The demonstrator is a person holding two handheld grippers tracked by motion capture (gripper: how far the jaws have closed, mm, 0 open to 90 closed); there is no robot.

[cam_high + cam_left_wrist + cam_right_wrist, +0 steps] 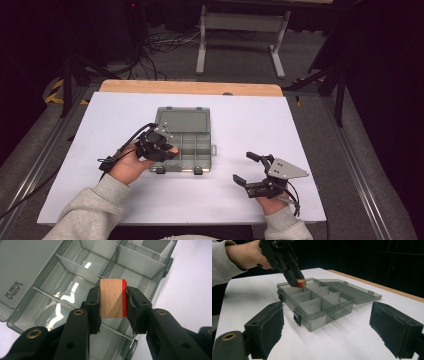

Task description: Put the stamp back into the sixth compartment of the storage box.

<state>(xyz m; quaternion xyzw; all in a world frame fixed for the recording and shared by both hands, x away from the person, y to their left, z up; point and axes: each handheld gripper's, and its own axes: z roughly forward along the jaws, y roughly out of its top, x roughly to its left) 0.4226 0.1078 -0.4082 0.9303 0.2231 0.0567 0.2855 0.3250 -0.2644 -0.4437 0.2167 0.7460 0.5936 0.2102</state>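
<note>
We see the left gripper clamped on a small wooden block with one red face; each jaw presses flat against an opposite side of the block, the red face against one pad. The block hangs above the box, a grey see-through organiser with its lid folded open and lying flat on the white table. In the right gripper view we find the block just over a compartment at the box's left edge, near the lid side; whether it touches a divider we cannot tell. The left hand holds that gripper over the box's left part in the high view.

The right gripper rests low near the table's front right, well apart from the box. Its jaws stand wide open and hold nothing; in its own view they frame the box from either side without touching it.
</note>
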